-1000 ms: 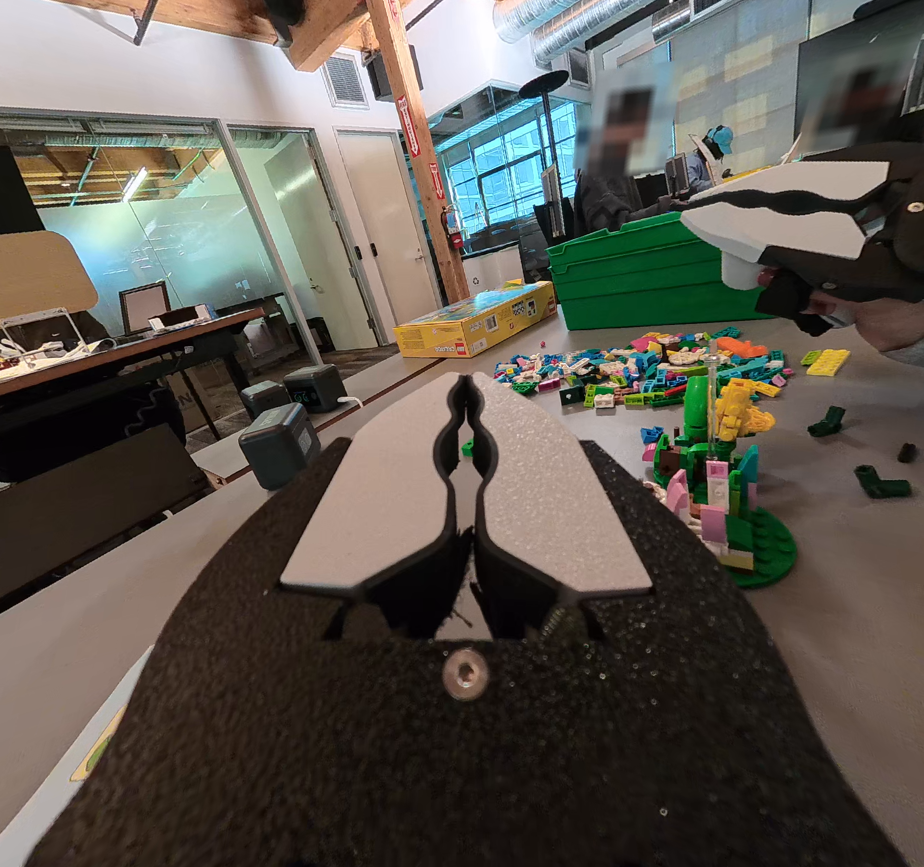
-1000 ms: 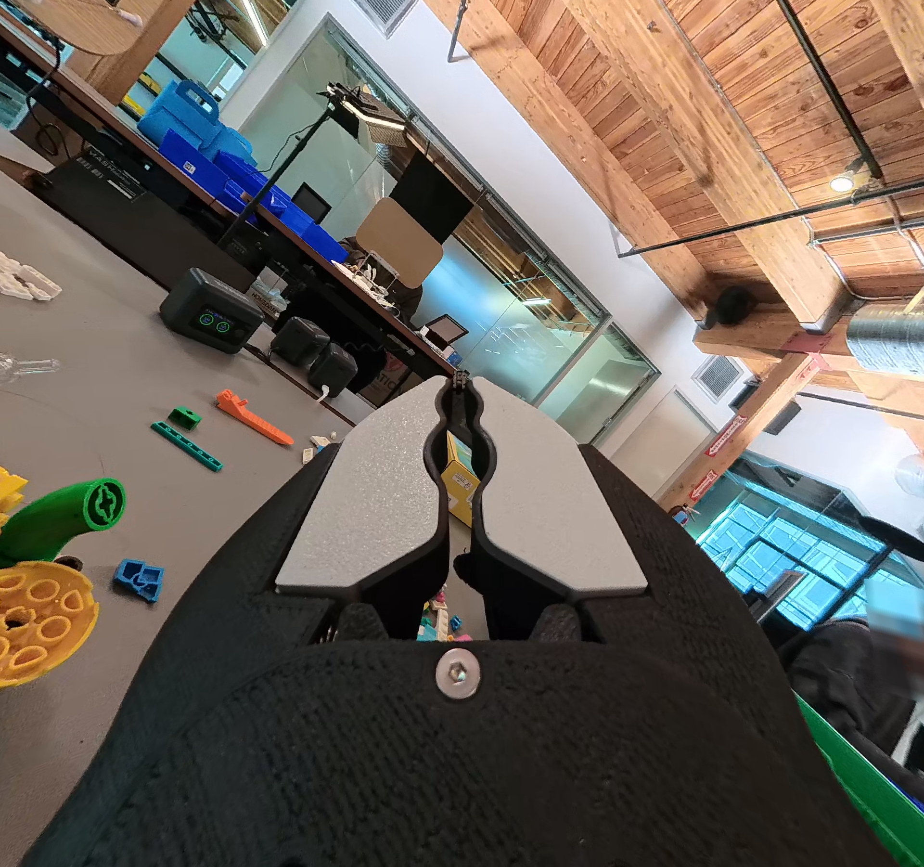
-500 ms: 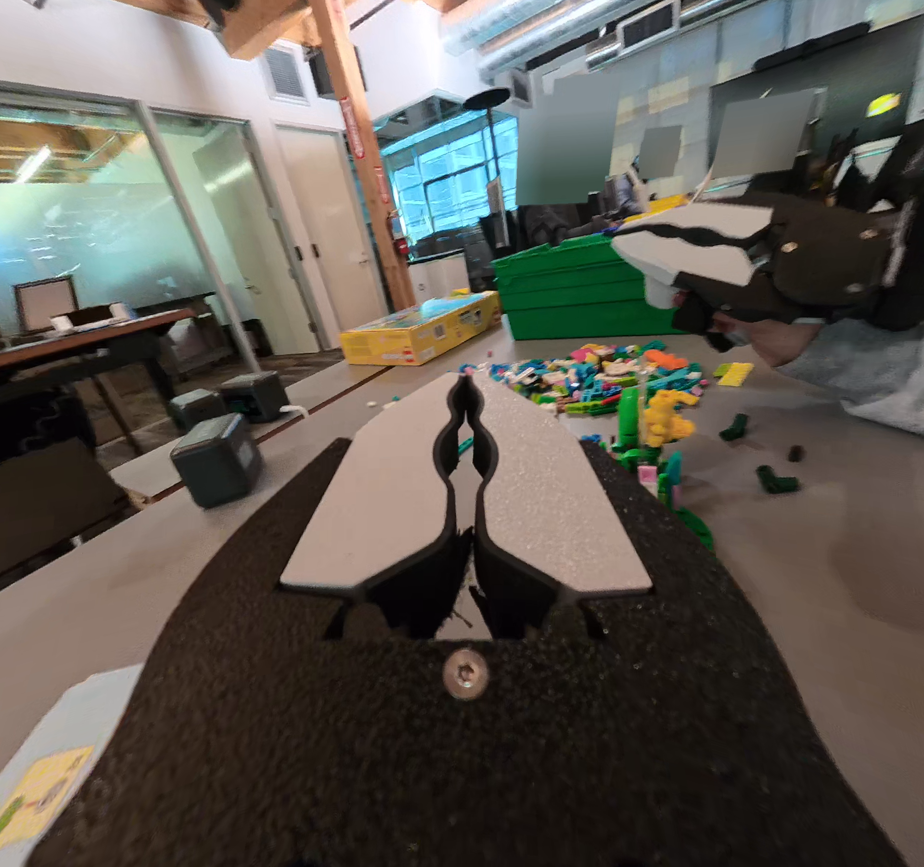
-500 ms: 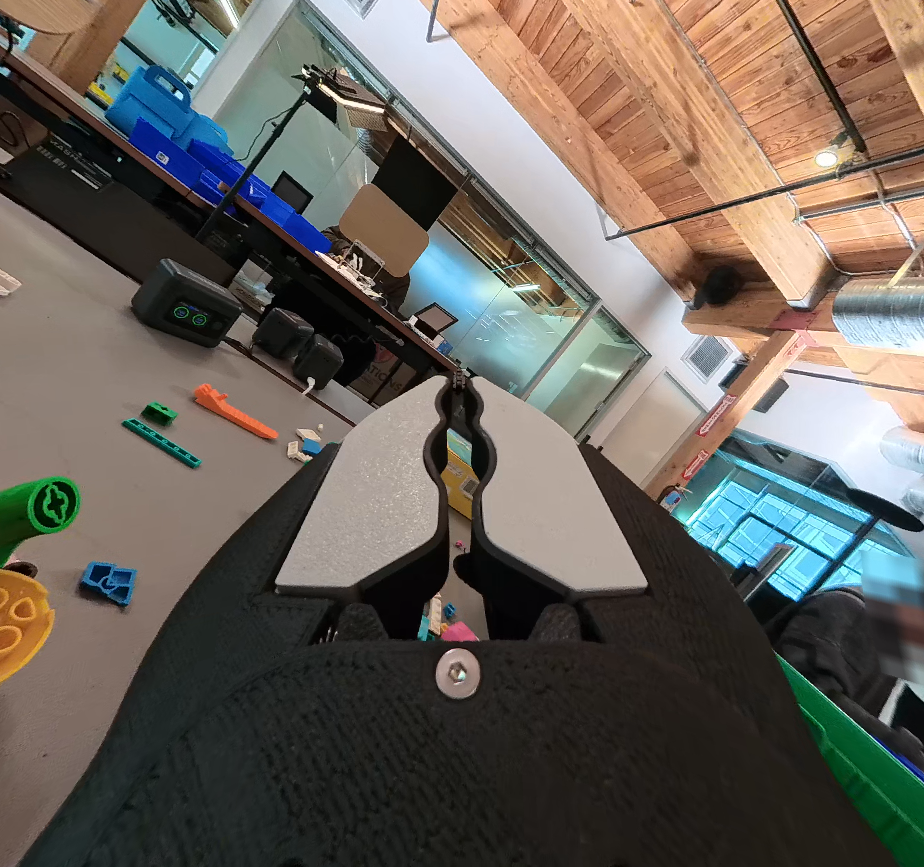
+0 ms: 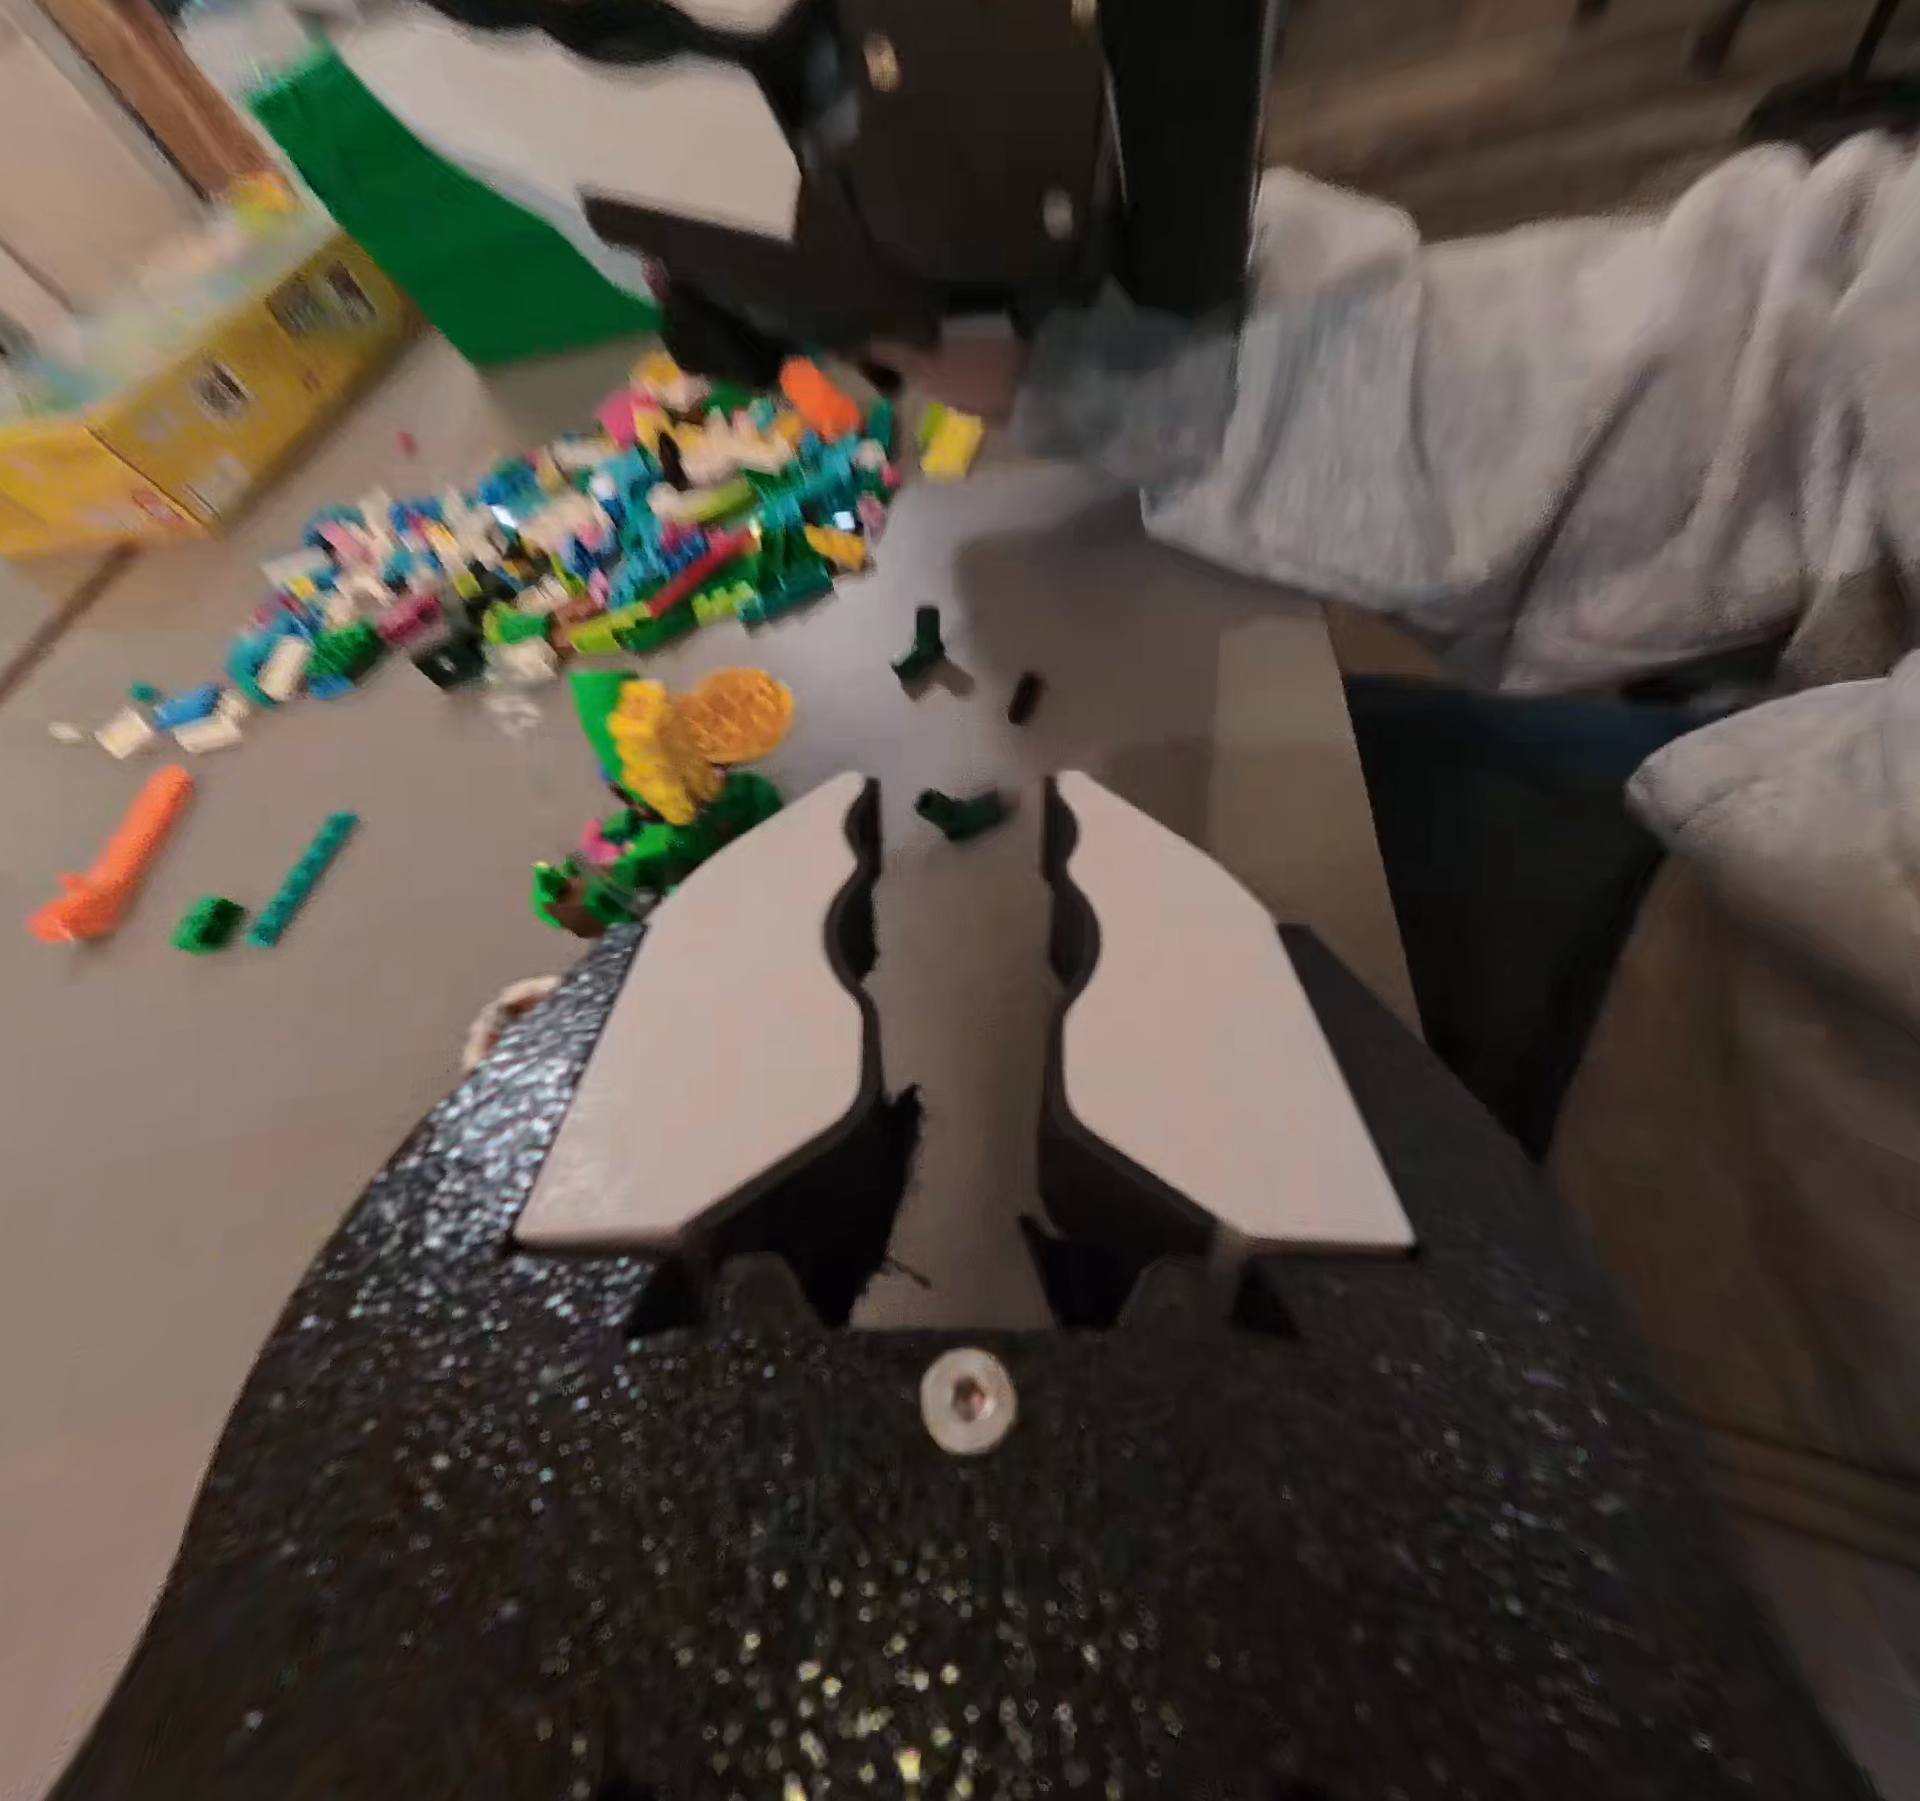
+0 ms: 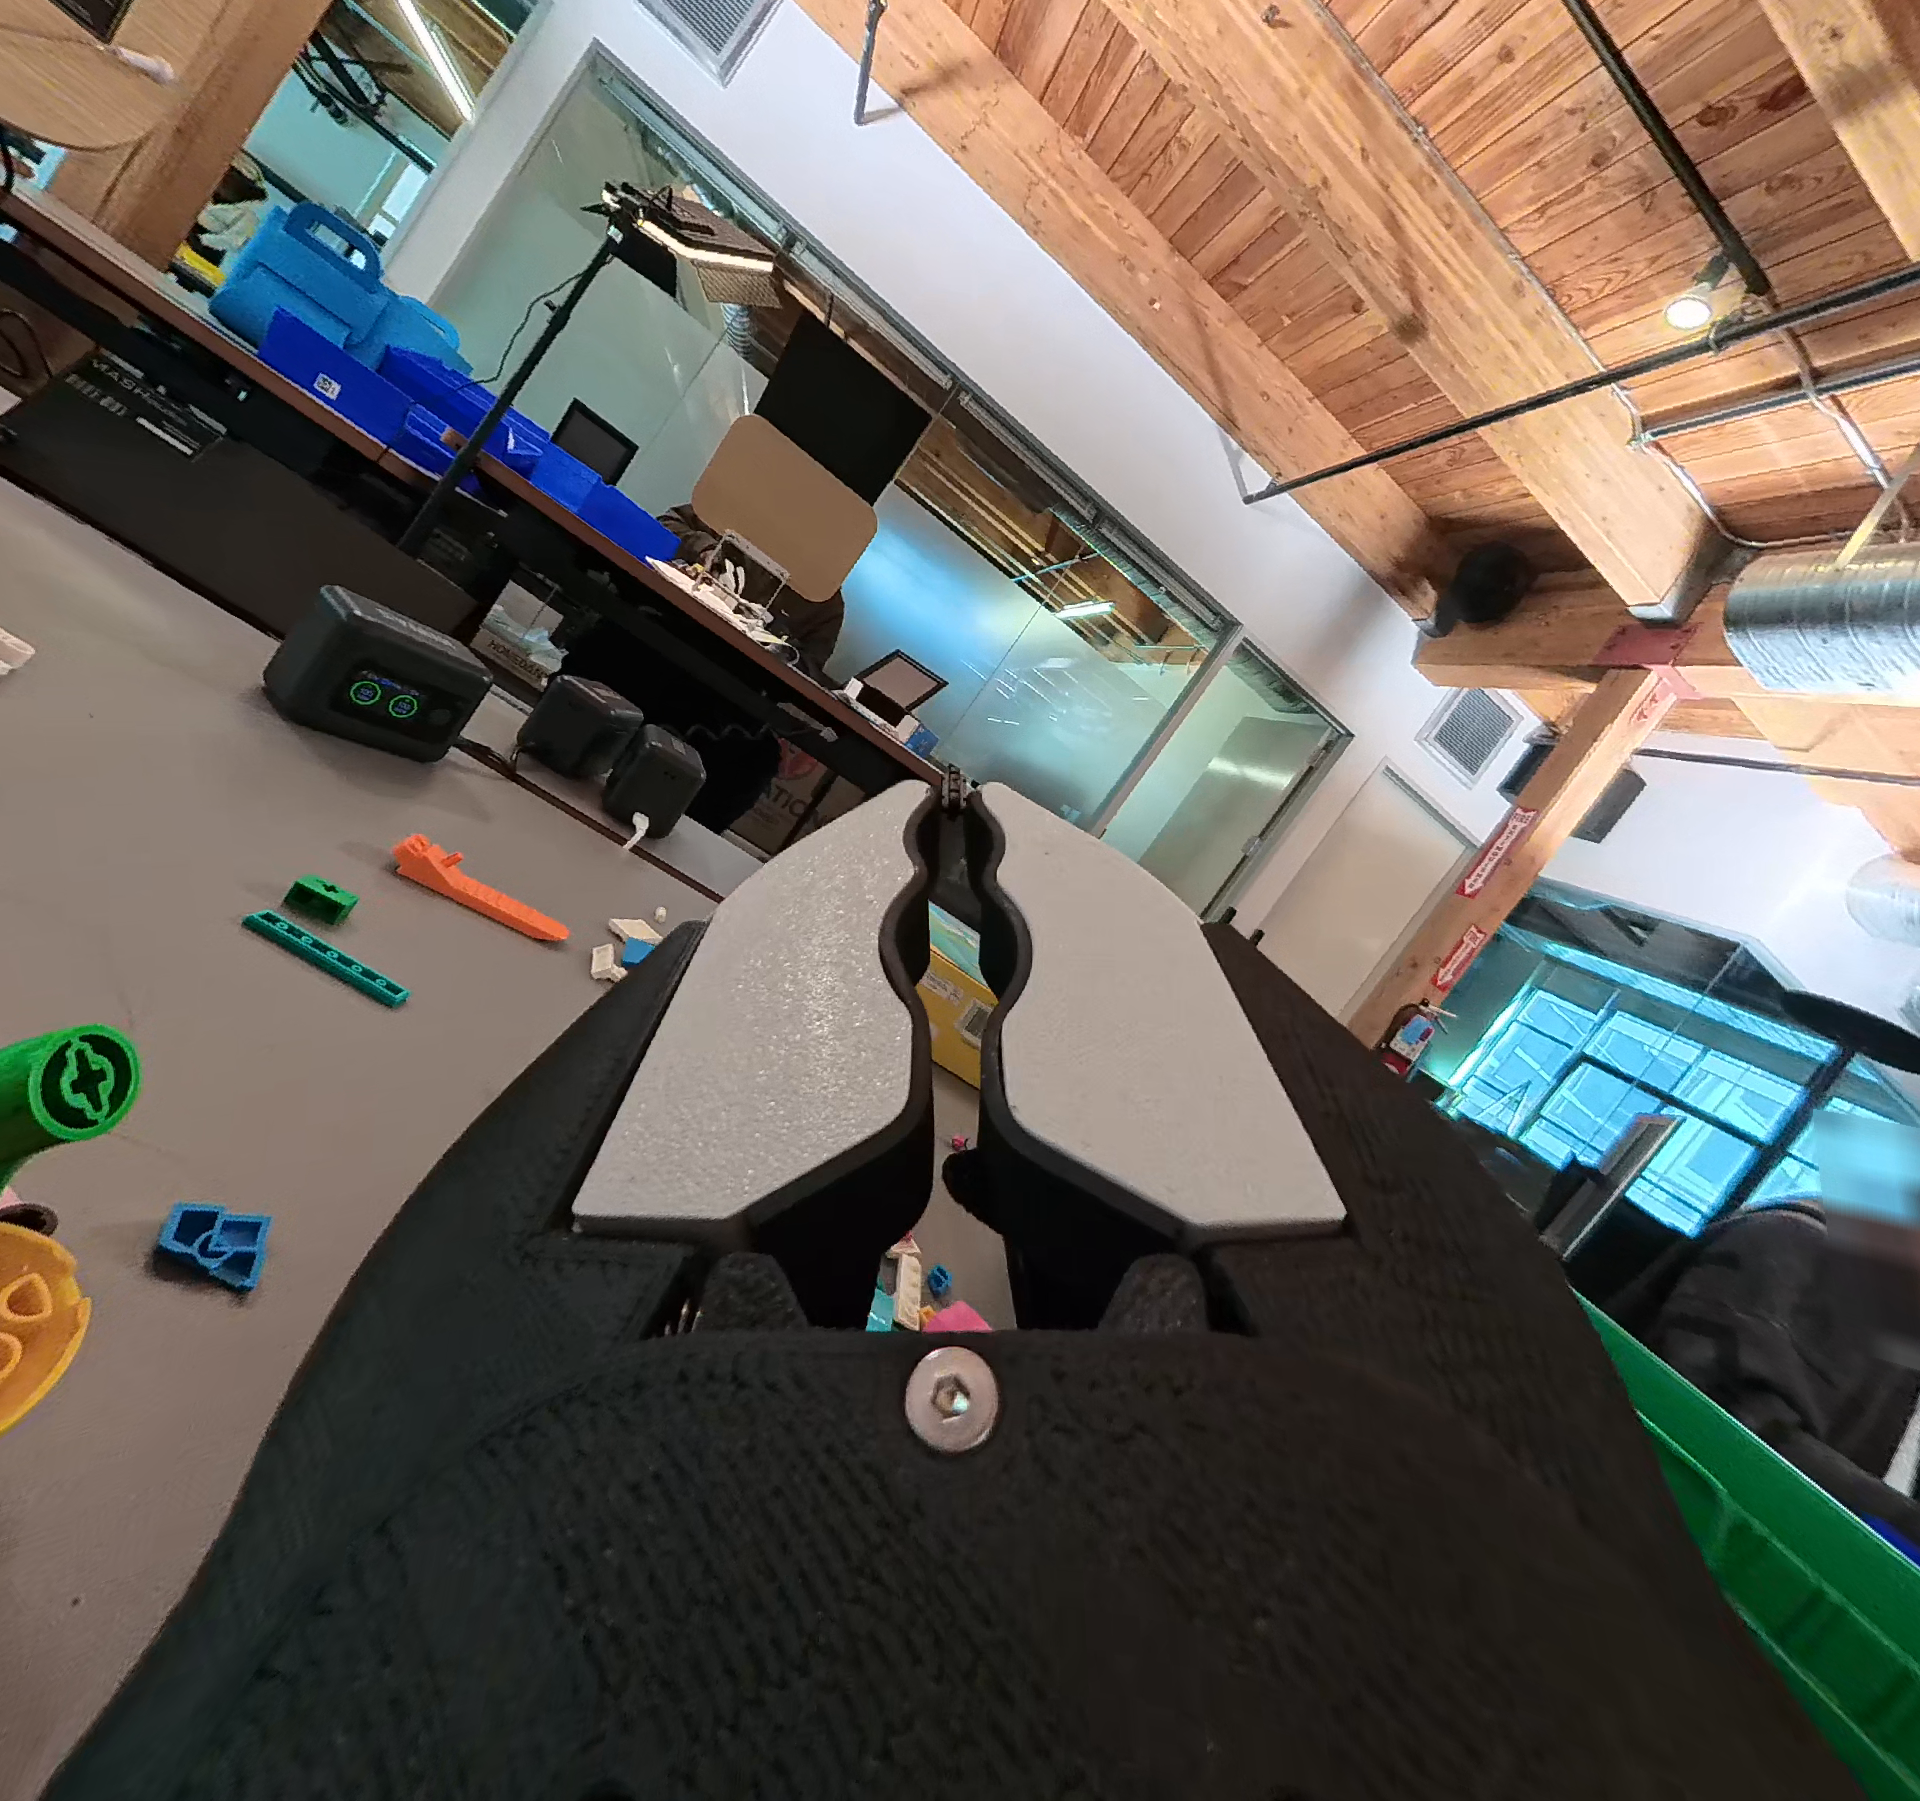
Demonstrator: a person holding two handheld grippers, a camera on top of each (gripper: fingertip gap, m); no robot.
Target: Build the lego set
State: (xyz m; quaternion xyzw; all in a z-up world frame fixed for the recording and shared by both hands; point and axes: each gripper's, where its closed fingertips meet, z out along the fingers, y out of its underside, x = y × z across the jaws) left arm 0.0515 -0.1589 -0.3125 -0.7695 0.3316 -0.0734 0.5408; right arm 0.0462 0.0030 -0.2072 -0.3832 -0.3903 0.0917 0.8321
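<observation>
In the blurred left wrist view my left gripper (image 5: 956, 795) is open, low over the grey table. A small dark green piece (image 5: 961, 813) lies on the table just beyond the gap between its tips. The partly built green model with a yellow flower (image 5: 675, 775) stands to the left of the fingers. The loose brick pile (image 5: 623, 536) lies behind it. My right gripper (image 5: 623, 16) hangs above the pile, held by a hand in a grey sleeve. In the right wrist view the right gripper (image 6: 954, 795) is shut and tilted up towards the ceiling. The model's green tube (image 6: 62, 1086) shows at its left.
An orange brick separator (image 5: 114, 868), a green brick (image 5: 208, 923) and a teal strip (image 5: 304, 878) lie at left. Two more dark pieces (image 5: 920, 650) lie ahead. A yellow box (image 5: 156, 401) and green bin (image 5: 447, 224) stand behind. The table edge (image 5: 1371, 816) runs close at right. Spacing between my two grippers at the tips: around 20 cm. The green brick (image 5: 208, 923) is about 25 cm from both grippers' fingertips. Look for it in the right wrist view (image 6: 318, 899) too.
My left gripper has opened and swung right and down towards the table, so the dark green piece now sits by its tips. The right gripper has stayed shut and barely moved.
</observation>
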